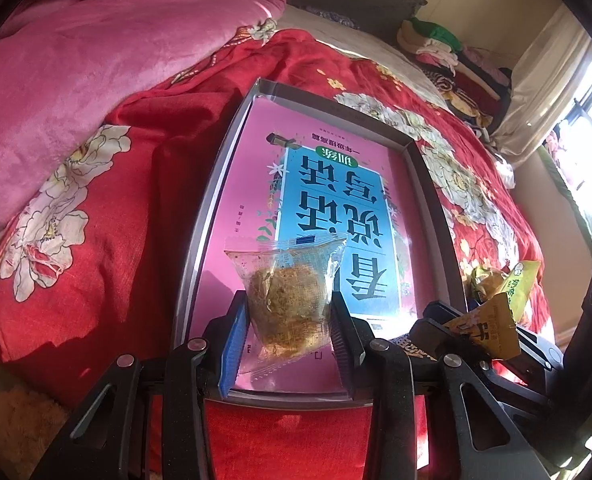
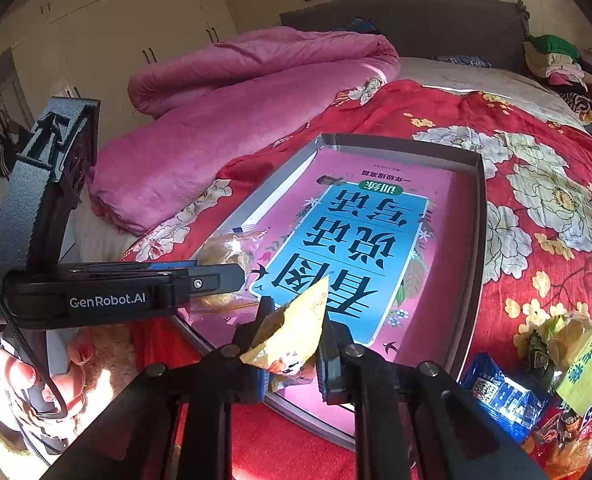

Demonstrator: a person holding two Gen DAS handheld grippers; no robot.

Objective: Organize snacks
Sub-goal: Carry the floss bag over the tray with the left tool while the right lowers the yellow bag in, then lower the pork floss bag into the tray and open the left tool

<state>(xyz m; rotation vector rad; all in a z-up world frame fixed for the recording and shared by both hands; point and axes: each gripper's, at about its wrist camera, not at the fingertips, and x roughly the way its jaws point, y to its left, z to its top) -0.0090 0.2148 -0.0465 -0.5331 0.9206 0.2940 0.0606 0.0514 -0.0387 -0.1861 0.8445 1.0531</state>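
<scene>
Lower centre, left wrist view: the left gripper (image 1: 289, 320) pinches a clear-wrapped snack (image 1: 285, 292) by its sides, jaws part-way closed on it, so it hangs over the box.
Lower centre, right wrist view: the right gripper (image 2: 291, 340) is clamped nearly flat on a thin yellow packet (image 2: 291, 328), hence the narrow gap.
Box (image 2: 480, 216): a shallow grey tray on the red floral bedspread (image 1: 107, 216), its floor a pink and blue cover; likely the place for sorted snacks.
Lower right, right wrist view: loose snacks, a blue packet (image 2: 500, 392) among them, wait beside the box.
Judgement: both packets look poised for setting down inside.
</scene>
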